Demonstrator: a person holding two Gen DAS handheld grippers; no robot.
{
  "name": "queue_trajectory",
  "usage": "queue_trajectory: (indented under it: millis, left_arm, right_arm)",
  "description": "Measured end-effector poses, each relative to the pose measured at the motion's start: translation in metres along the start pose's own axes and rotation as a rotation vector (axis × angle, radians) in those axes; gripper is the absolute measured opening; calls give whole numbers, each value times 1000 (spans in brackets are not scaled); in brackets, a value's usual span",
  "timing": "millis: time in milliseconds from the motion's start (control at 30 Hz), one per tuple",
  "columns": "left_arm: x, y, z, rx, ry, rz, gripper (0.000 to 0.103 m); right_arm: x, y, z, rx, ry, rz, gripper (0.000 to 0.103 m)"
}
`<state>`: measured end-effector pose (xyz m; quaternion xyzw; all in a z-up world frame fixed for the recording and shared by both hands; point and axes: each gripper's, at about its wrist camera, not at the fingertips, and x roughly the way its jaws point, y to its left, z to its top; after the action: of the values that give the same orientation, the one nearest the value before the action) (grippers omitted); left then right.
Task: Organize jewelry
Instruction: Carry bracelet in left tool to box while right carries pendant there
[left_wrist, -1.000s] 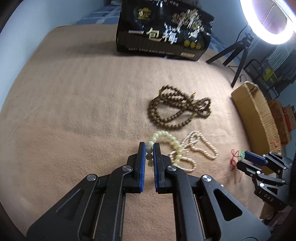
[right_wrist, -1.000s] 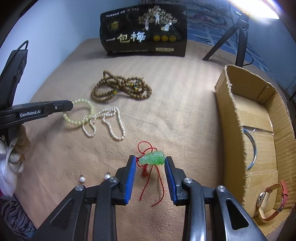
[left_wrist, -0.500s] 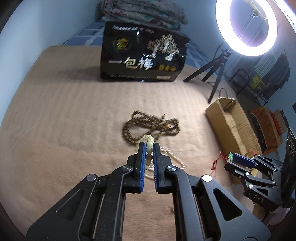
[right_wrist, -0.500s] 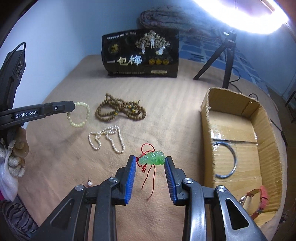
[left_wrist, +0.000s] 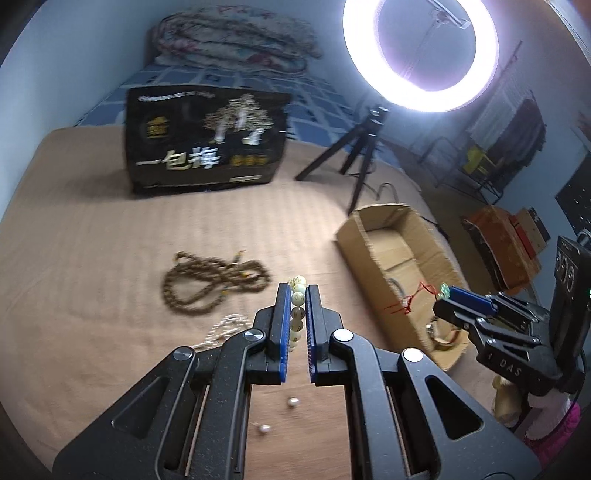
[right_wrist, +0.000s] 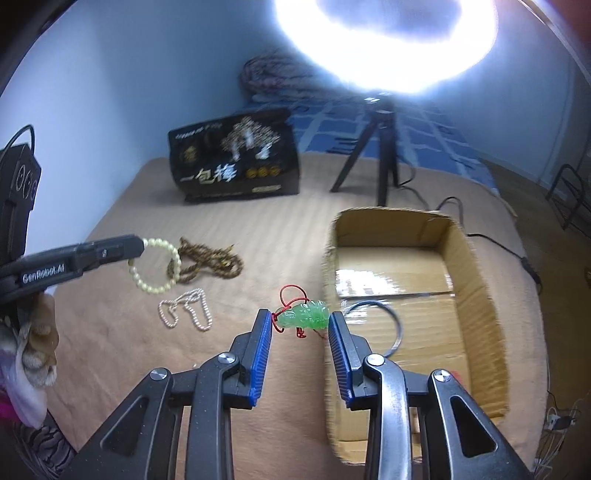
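My left gripper (left_wrist: 297, 291) is shut on a pale green bead bracelet (left_wrist: 297, 314) and holds it in the air; the bracelet hangs as a ring in the right wrist view (right_wrist: 157, 269). My right gripper (right_wrist: 301, 317) is shut on a green jade pendant (right_wrist: 304, 314) with a red cord (right_wrist: 291, 293), held above the left rim of the cardboard box (right_wrist: 476, 295). The box holds a metal bangle (right_wrist: 376, 328). A brown bead necklace (left_wrist: 210, 284) and a white pearl necklace (right_wrist: 186, 308) lie on the tan cloth.
A black printed bag (left_wrist: 205, 155) stands at the back. A ring light (left_wrist: 419, 51) on a tripod (left_wrist: 354, 155) stands behind the box. Two loose pearl earrings (left_wrist: 291, 402) lie under my left gripper. The tan surface's edge runs just right of the box.
Both grippers have risen and moved right towards the box, each carrying its piece. The bracelet came off the cloth; the pendant is now at the box's left rim.
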<state>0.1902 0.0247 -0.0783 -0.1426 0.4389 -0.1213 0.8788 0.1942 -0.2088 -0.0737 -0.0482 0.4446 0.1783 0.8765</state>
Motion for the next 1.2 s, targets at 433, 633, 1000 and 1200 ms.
queue_trajectory:
  millis: [433,633,1000,1200]
  left_arm:
    - [26,-78,16,77,-4,-96,6]
    - [50,-108,21,102,16,-123,6]
    - [93,-130,24,105,61,-114,6]
    - [109,-135,18,115,92,-94,6]
  right_arm:
    - [-23,-62,1,110,-48,-76,32]
    - [-20,-89,-4,165,-36,-109,32]
    - [-7,-115,-9,216,-1,-133,32]
    - [1,-122,-14,230,25,-140,32]
